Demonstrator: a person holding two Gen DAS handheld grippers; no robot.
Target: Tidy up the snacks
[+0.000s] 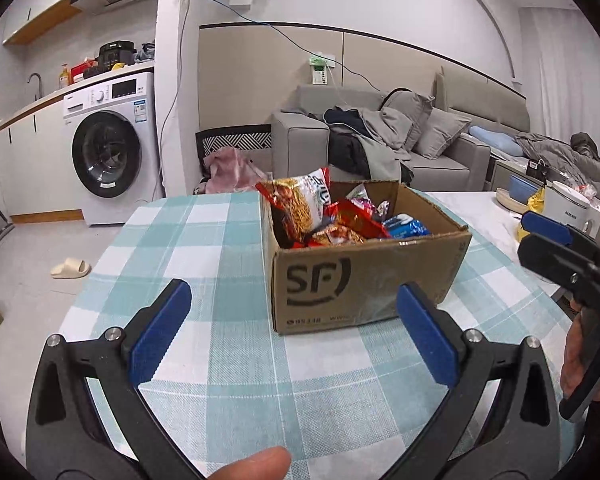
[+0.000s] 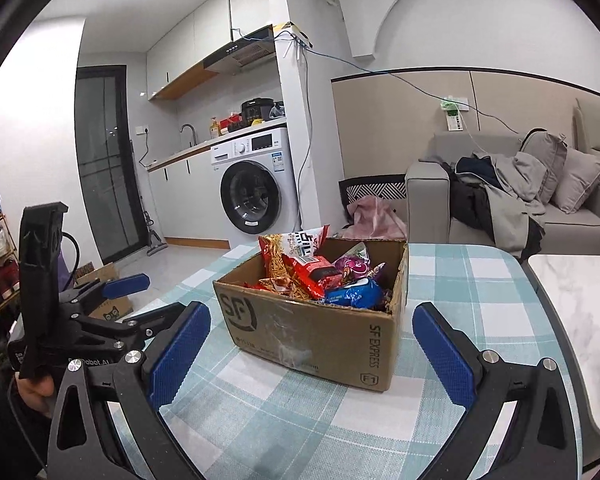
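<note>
Matt brown corrugated cardboard box [image 2: 312,336], printed black, with a shiny strip of clear tape; glossy crinkled foil-plastic snack packets [image 2: 320,276] inside; woven checked tablecloth [image 2: 284,412], soft and matt; textured blue pads [image 1: 162,336] on matt black plastic fingers, bright metal screws; polished marble-look tabletop [image 2: 580,300] alongside
</note>
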